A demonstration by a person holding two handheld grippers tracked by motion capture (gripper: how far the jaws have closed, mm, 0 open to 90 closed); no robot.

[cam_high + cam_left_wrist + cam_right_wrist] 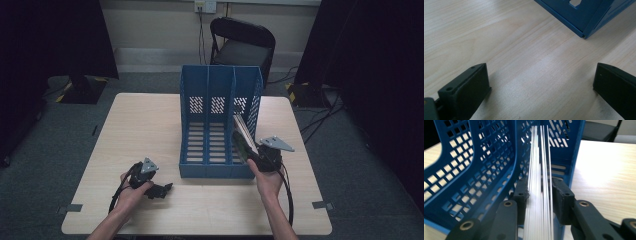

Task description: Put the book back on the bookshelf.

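Dim room with grey carpet, a black folding chair [243,45] beyond the far edge of a pale wooden table [145,125]. Near the front edge toward the left corner, left gripper [159,189] low over bare wood, jaws spread wide apart with nothing between them, just short of the front left corner of a blue three-slot file rack [220,100] standing mid-table. At the rack's front right, right gripper [246,147] clamped on a stack of thin pale sheets [540,170], edge-on and tilted, reaching into the rightmost slot.
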